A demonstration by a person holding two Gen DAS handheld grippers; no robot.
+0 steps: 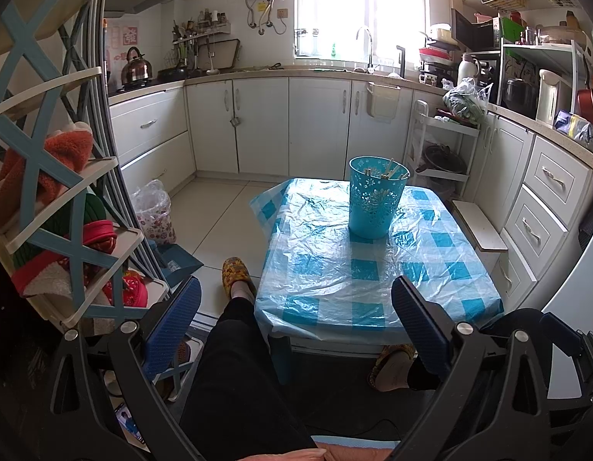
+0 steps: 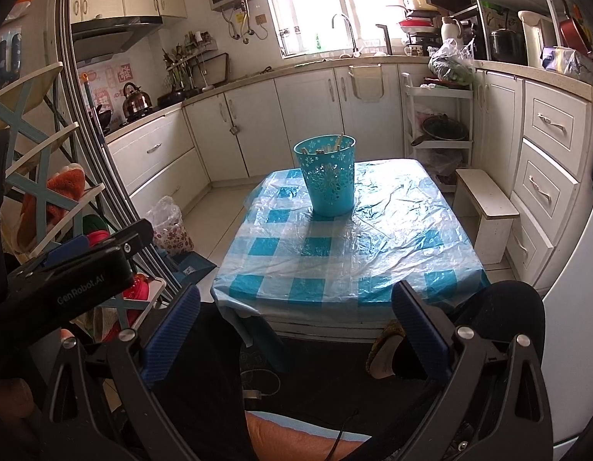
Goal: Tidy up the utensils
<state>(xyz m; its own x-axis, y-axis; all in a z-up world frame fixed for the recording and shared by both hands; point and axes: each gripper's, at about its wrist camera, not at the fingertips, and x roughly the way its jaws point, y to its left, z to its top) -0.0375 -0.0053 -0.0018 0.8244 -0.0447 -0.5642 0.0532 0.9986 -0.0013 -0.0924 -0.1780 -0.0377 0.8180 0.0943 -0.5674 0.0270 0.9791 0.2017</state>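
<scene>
A turquoise perforated bucket (image 1: 375, 198) (image 2: 329, 174) stands upright toward the far end of a low table (image 1: 334, 269) (image 2: 392, 238) covered with a blue-and-white checked plastic cloth. Pale stick-like utensils (image 1: 390, 171) (image 2: 336, 144) poke up inside the bucket. My left gripper (image 1: 296, 307) is open, held back above the person's lap near the table's front edge, nothing between its blue pads. My right gripper (image 2: 296, 315) is open too, well short of the bucket. The left gripper's black body (image 2: 77, 276) shows at the left of the right wrist view.
A person's dark-trousered legs (image 1: 235, 365) and slippered feet (image 1: 236, 278) (image 2: 384, 349) sit at the table's near side. A shelf rack with cloths (image 1: 54, 192) stands left, a white step stool (image 2: 488, 203) right of the table, a patterned bag (image 1: 154, 211) on the floor, kitchen cabinets (image 1: 258, 126) beyond.
</scene>
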